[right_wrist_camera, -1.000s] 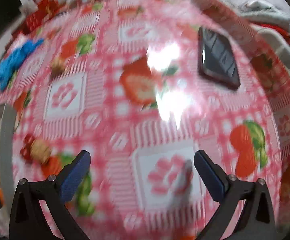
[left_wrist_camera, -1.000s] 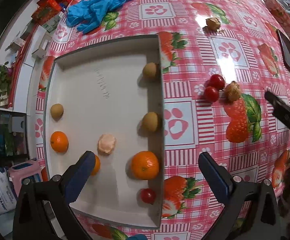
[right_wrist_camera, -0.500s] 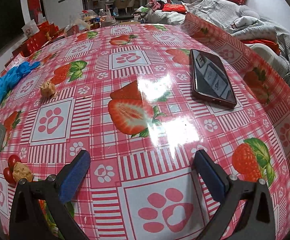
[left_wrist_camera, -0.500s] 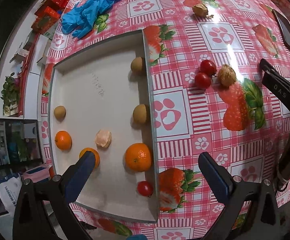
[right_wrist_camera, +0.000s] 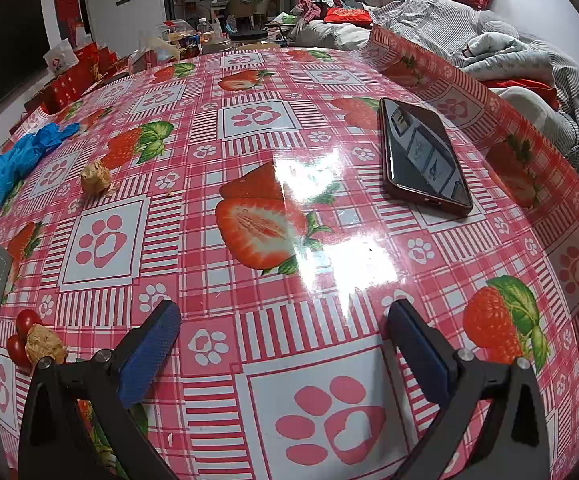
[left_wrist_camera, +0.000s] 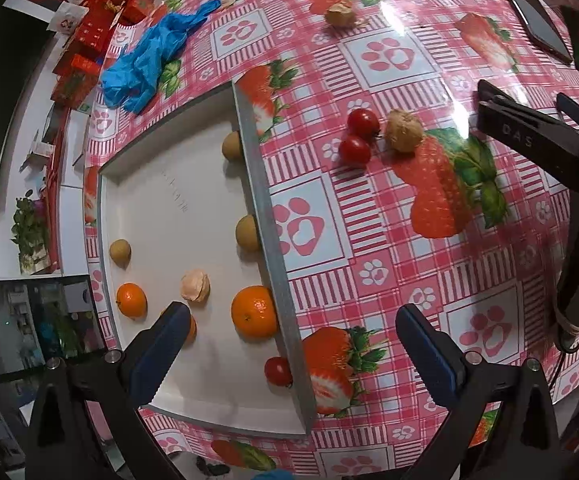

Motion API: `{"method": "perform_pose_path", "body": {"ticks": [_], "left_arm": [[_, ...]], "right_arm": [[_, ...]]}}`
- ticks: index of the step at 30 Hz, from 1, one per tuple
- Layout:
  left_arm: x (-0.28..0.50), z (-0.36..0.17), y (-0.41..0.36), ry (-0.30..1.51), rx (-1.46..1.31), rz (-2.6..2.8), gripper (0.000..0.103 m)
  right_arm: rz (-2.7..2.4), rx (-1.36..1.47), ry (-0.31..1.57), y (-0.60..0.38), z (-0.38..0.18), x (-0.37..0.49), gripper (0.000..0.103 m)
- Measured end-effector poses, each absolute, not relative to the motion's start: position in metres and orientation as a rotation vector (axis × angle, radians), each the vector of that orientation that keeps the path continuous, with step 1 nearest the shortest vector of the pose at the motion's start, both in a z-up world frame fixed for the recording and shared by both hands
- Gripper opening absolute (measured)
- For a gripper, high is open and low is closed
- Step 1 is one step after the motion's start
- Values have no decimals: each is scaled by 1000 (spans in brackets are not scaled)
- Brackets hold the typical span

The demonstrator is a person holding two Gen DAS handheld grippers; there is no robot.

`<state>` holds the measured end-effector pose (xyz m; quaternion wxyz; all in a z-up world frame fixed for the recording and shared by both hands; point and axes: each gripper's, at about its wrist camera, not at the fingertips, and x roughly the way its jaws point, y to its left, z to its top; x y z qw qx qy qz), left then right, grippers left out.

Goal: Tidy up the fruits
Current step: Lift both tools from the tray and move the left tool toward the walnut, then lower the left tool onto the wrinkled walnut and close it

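A white tray with a grey rim (left_wrist_camera: pixel 267 248) holds three oranges (left_wrist_camera: pixel 254 317), three longans (left_wrist_camera: pixel 247 233), a peeled citrus piece (left_wrist_camera: pixel 195 285) and a cherry tomato (left_wrist_camera: pixel 278 370). On the cloth to its right lie two cherry tomatoes (left_wrist_camera: pixel 363 120) (right_wrist_camera: pixel 25 320) touching a walnut (left_wrist_camera: pixel 404 135) (right_wrist_camera: pixel 44 345). Another walnut (left_wrist_camera: pixel 339 14) (right_wrist_camera: pixel 95 178) lies farther back. My left gripper (left_wrist_camera: pixel 289 340) hovers open above the tray's right rim, holding nothing. My right gripper (right_wrist_camera: pixel 281 340) is open over bare tablecloth; the left wrist view shows its black body (left_wrist_camera: pixel 529 140) right of the walnut.
A dark phone (right_wrist_camera: pixel 423 160) (left_wrist_camera: pixel 535 18) lies on the cloth at the right. Blue gloves (left_wrist_camera: pixel 149 60) (right_wrist_camera: pixel 21 158) sit at the back left beside red boxes (left_wrist_camera: pixel 89 40). The table edge drops off near my left gripper. Bedding (right_wrist_camera: pixel 469 32) lies beyond the table.
My left gripper has risen and drawn back, showing more of the tray and cloth. The right gripper swung and steadied, and now shows farther into the left wrist view.
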<state>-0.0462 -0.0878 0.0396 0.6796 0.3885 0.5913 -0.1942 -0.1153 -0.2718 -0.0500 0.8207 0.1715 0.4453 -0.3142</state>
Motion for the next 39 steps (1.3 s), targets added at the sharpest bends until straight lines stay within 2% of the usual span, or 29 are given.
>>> {"method": "perform_pose_path", "body": {"ticks": [17,39], "left_arm": [[-38,36,-87,1341,857,-461,103],[-22,42,-80,1431,641,-525,103]], "right_arm": [[-669,365,948,-272,-50,-115,103],[-668,365,947,-272,-50,-115,103]]}}
